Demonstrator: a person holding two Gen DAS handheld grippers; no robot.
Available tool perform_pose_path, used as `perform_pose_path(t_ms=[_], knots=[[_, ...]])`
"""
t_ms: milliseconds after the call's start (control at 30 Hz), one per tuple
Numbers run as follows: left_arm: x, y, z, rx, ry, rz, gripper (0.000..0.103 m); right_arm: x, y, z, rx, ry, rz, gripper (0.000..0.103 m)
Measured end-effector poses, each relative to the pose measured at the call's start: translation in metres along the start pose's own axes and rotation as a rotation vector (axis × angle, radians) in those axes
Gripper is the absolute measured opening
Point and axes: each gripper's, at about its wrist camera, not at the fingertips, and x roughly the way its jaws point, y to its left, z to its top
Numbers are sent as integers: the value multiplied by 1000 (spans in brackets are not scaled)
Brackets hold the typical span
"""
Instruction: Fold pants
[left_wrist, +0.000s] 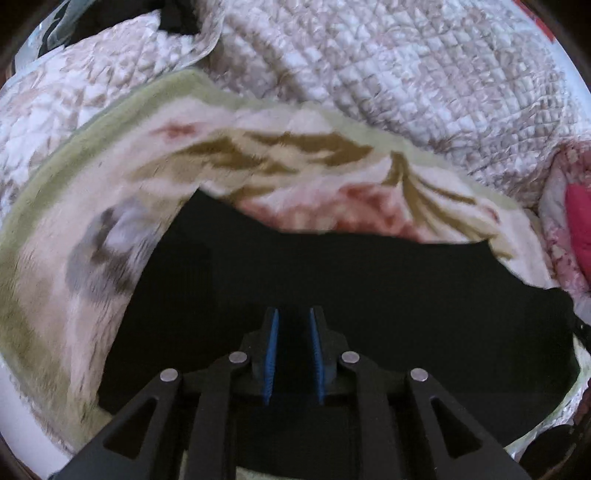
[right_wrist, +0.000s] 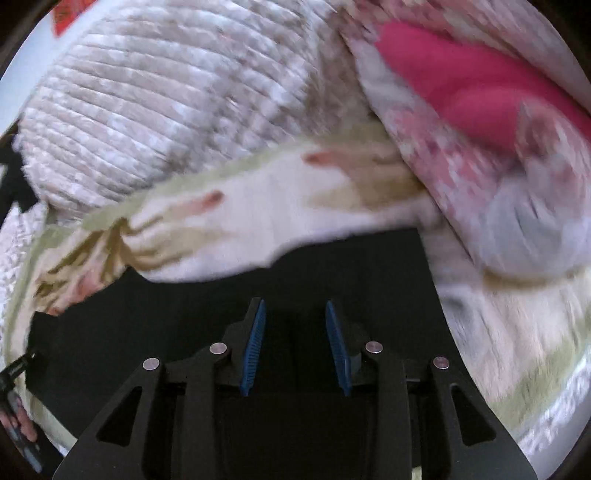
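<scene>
Black pants (left_wrist: 332, 273) lie spread on a floral fleece blanket (left_wrist: 258, 155); they also show in the right wrist view (right_wrist: 332, 273). My left gripper (left_wrist: 294, 314) hovers over the dark cloth with its blue-padded jaws a narrow gap apart. Whether cloth lies between them is hidden by the dark fabric. My right gripper (right_wrist: 295, 306) is over the pants too, jaws open wider, nothing seen between them. The far edge of the pants runs just ahead of both grippers.
A quilted beige bedspread (left_wrist: 424, 74) is bunched behind the blanket, also in the right wrist view (right_wrist: 166, 110). A pink floral pillow (right_wrist: 480, 110) with a magenta patch lies at the right. The other hand with its gripper (right_wrist: 18, 406) shows at the lower left.
</scene>
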Motion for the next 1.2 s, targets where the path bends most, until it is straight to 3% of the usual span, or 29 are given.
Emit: perform_pose_path(t_ms=[133, 200, 300, 367, 433, 600, 767, 867, 1000, 1167, 1200], knots=[[5, -13, 15, 62, -69, -10, 20, 25, -8, 9, 16, 21, -79, 35], [17, -10, 21, 62, -65, 27, 22, 32, -20, 8, 51, 22, -102, 35], [45, 11, 22, -4, 10, 109, 22, 31, -24, 2, 52, -11, -73, 36], [43, 23, 22, -66, -4, 51, 22, 30, -17, 1, 9, -15, -86, 41], [40, 22, 23, -60, -15, 62, 22, 26, -8, 0, -16, -13, -98, 42], [25, 7, 14, -2, -37, 37, 23, 7, 32, -25, -97, -6, 26, 42], [-3, -32, -13, 134, -64, -37, 25, -8, 81, -71, -245, 26, 106, 42], [-14, -52, -32, 197, -63, -81, 29, -5, 99, -90, -325, 53, 104, 42], [-8, -67, -49, 254, -43, -70, 30, 0, 99, -94, -332, 56, 104, 44], [-10, -67, -50, 262, -47, -69, 32, 2, 98, -96, -336, 47, 130, 53], [-11, -69, -52, 266, -51, -64, 33, 2, 100, -98, -351, 43, 137, 60]])
